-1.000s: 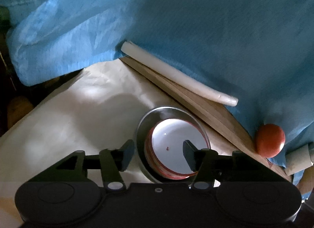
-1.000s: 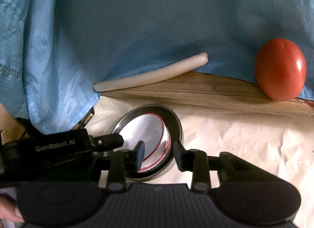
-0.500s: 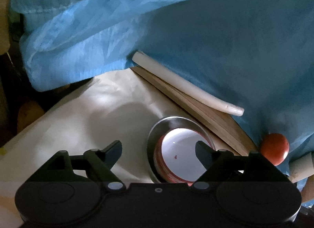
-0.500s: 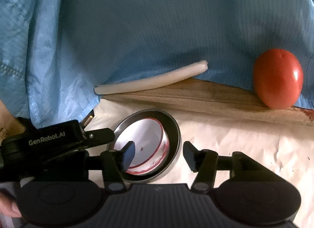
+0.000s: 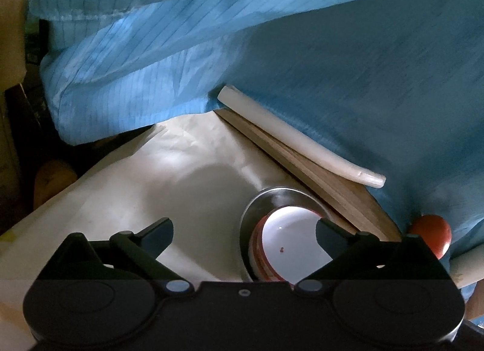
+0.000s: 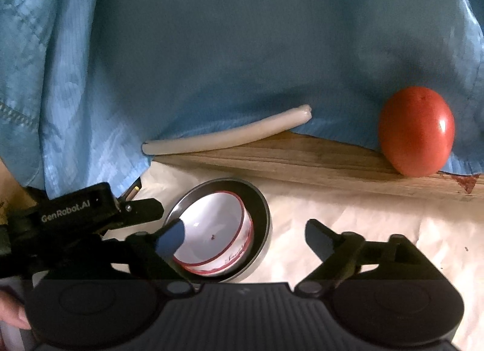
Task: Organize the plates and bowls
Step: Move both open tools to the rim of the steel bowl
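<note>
since a second ago both my claws have let go of the bowls and spread. left gripper (image 5: 243, 237) and right gripper (image 6: 242, 234) are opening wide, gripping nothing. the white bowl (image 6: 211, 236) sits nested in the steel bowl (image 6: 260, 209) on the paper (image 6: 363, 215), near the tomato (image 6: 416, 130).

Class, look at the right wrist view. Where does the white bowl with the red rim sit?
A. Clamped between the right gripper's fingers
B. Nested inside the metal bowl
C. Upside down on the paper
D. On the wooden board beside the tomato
B: the white bowl sits upright inside the metal bowl, whose rim rings it.
</note>
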`<state>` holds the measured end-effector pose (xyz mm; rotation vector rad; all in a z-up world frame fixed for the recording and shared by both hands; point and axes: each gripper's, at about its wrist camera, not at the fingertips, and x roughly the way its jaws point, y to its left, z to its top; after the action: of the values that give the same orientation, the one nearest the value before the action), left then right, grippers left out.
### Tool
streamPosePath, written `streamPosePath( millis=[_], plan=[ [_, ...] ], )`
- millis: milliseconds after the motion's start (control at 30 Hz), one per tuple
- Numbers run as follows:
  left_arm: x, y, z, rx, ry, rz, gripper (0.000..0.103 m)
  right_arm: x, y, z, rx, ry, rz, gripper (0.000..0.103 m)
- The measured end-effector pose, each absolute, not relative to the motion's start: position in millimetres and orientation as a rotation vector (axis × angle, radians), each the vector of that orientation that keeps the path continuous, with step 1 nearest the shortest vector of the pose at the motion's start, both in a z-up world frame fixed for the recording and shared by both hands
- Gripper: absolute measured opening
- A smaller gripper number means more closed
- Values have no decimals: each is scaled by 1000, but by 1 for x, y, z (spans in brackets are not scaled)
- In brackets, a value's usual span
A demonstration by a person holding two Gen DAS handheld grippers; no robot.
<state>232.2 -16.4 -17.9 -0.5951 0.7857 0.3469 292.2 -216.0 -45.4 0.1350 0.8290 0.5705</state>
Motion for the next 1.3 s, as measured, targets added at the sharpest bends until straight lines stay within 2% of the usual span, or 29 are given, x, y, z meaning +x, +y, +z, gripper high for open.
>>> streamPosePath(
  millis=[100,433,1300],
  plan=[
    [232,-16,-20,-588,798,333,102,294,-220,-46,152,843,554,102],
    [225,-7,-29,-619,804,375,102,301,-232,-49,169,858,483,102],
    [231,-1,-42,-491,880,401,102,313,-241,-64,197,959,413,103]
  ],
)
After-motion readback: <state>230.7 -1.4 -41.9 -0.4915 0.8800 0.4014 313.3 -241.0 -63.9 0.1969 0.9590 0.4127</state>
